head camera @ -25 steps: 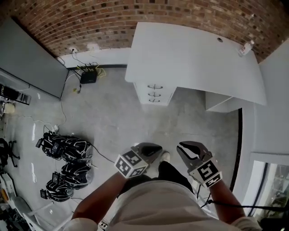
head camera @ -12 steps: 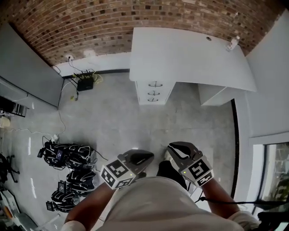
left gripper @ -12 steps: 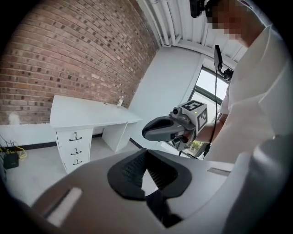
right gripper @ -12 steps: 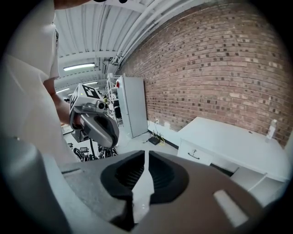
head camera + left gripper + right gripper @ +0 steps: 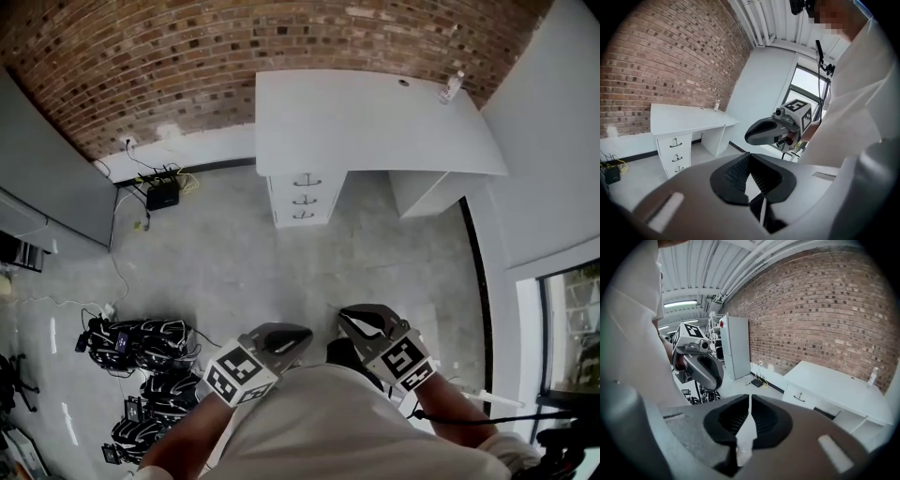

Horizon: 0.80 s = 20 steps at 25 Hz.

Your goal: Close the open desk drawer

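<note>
I see the drawer unit [image 5: 302, 199] under the left end of the white worktop [image 5: 375, 122], which stands against the brick wall [image 5: 187, 56]. It has three white fronts stacked one above another, each with a small dark handle, and all three look flush from here. My left gripper [image 5: 289, 337] and right gripper [image 5: 361, 319] hang close to my body, well apart from the unit across the grey floor [image 5: 244, 272], both with jaws closed together on nothing.

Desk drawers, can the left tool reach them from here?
Probably not yet. The left tool sits close to the person, and the desk drawers stand far off across open floor. Nothing blocks the way; walking closer should do it.
</note>
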### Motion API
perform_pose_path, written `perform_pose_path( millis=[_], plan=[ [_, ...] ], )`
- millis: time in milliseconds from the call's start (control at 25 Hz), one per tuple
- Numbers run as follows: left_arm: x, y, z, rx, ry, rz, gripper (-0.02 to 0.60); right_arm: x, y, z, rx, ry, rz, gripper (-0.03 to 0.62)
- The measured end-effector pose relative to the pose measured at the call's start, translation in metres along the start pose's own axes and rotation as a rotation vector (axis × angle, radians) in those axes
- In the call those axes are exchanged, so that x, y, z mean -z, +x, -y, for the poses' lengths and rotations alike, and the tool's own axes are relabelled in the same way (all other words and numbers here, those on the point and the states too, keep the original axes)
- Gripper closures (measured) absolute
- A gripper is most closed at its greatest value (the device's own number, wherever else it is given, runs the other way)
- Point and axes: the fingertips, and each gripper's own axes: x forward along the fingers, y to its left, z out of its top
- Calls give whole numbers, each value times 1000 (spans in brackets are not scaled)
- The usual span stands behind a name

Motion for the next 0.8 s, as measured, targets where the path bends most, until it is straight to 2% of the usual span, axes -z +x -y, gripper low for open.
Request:
perform_pose_path(
  millis=[240,800],
  plan=[
    [-5,-7,7,16,6,28,577,-3,-6,-15,14,-13,-4,578],
    [16,-1,10,48,-30,28,577,2,-1,-33,9,-9,-16,589]
  ],
)
